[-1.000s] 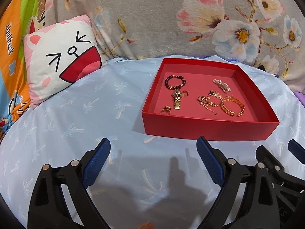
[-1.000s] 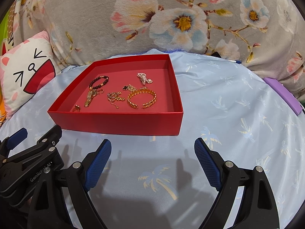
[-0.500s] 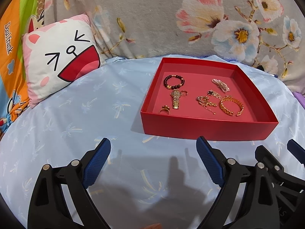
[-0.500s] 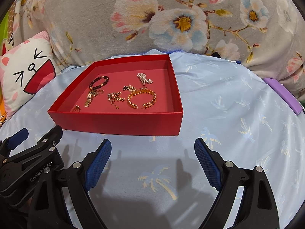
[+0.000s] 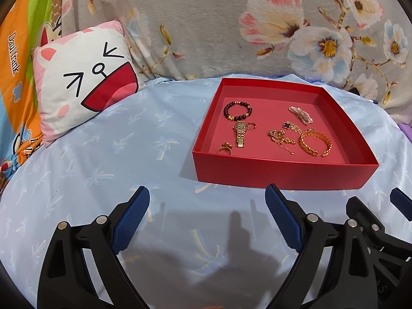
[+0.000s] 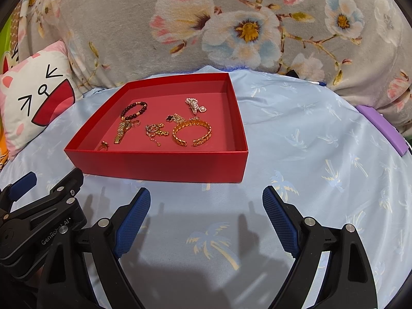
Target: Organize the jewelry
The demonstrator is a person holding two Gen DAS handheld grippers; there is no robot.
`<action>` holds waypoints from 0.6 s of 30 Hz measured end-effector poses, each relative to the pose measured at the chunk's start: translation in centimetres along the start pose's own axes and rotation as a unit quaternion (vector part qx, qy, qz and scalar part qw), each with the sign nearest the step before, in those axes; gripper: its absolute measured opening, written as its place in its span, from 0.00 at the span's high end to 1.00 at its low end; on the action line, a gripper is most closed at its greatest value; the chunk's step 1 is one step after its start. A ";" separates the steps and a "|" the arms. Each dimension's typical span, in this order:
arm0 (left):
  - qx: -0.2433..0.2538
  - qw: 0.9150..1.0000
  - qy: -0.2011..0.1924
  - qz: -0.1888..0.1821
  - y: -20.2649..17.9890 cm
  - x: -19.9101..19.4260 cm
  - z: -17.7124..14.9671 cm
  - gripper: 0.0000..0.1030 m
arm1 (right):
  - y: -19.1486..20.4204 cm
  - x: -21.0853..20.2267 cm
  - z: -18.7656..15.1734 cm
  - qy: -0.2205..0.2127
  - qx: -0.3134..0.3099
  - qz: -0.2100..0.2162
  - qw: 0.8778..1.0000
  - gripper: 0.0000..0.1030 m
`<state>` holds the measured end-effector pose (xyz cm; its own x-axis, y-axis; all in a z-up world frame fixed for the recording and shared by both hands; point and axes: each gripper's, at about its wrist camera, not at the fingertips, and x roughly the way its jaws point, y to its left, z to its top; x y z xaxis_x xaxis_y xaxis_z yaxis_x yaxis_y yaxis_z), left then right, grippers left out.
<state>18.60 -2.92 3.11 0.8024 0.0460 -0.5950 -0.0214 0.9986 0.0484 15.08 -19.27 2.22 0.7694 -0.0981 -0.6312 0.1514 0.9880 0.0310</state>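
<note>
A shallow red box (image 5: 283, 173) (image 6: 159, 163) sits on a light blue sheet. Inside lie a dark bead bracelet (image 5: 237, 110) (image 6: 134, 110), a gold watch (image 5: 241, 131) (image 6: 122, 130), a gold ring (image 5: 225, 148) (image 6: 104, 144), a gold chain with a clasp (image 5: 279, 137) (image 6: 155, 131), a wide gold cuff (image 5: 315, 143) (image 6: 191, 132), a black clover charm (image 5: 287, 124) (image 6: 170, 118) and a pearl clip (image 5: 300, 113) (image 6: 194, 104). My left gripper (image 5: 207, 198) is open, empty, near the box's front left. My right gripper (image 6: 206, 198) is open, empty, just before the box's front wall.
A white and pink cartoon cushion (image 5: 82, 85) (image 6: 33, 95) leans at the left. A grey floral blanket (image 5: 231, 25) (image 6: 231, 25) rises behind the box. A purple flat object (image 6: 381, 126) lies at the right edge. Bare sheet spreads right of the box.
The left wrist view has drifted slightly, so the box sits a little more to the left and higher. Both grippers stay open; the jewelry has not moved.
</note>
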 end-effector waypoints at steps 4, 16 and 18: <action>0.000 1.000 0.000 0.000 0.1 0.0 0.0 0.14 | 0.0 0.0 0.0 0.000 0.000 0.000 1.000 0.16; 0.002 1.000 -0.001 0.003 0.1 0.0 0.1 0.14 | 0.1 0.0 0.0 0.000 0.001 0.000 1.000 0.16; 0.002 1.000 -0.001 0.004 0.1 0.1 0.1 0.14 | 0.0 0.0 0.0 0.001 0.002 0.001 1.000 0.16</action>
<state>18.71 -2.80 3.18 0.8032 0.0535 -0.5933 -0.0256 0.9981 0.0554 15.08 -19.23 2.18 0.7687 -0.0958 -0.6324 0.1523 0.9877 0.0354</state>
